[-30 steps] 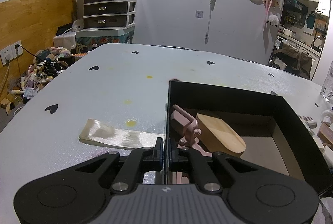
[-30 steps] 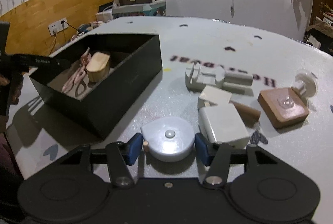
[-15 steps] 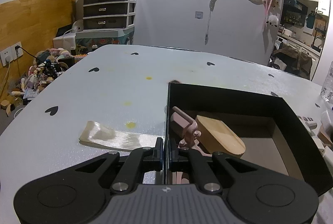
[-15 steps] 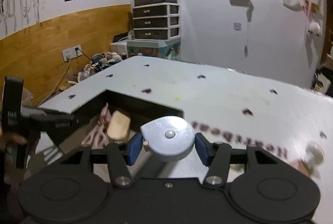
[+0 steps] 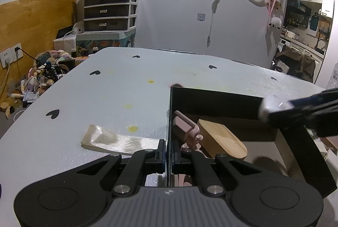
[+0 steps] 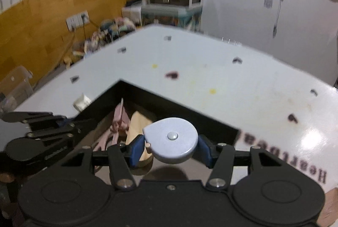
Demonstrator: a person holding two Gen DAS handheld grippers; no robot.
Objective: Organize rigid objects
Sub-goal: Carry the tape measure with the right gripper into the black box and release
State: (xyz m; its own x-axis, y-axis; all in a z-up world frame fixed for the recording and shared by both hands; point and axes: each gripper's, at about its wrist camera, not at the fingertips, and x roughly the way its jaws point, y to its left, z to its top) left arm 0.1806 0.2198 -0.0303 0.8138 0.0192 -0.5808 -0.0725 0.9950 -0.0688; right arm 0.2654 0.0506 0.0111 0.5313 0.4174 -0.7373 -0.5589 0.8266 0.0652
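On the pale desk (image 6: 243,83) the left gripper (image 5: 168,152) had its jaws clamped on the near wall of the black box (image 5: 211,97), while the right gripper (image 6: 171,147) held a tape measure (image 6: 171,140) by its rim above the box, a hard, light, smooth case likely to slip.
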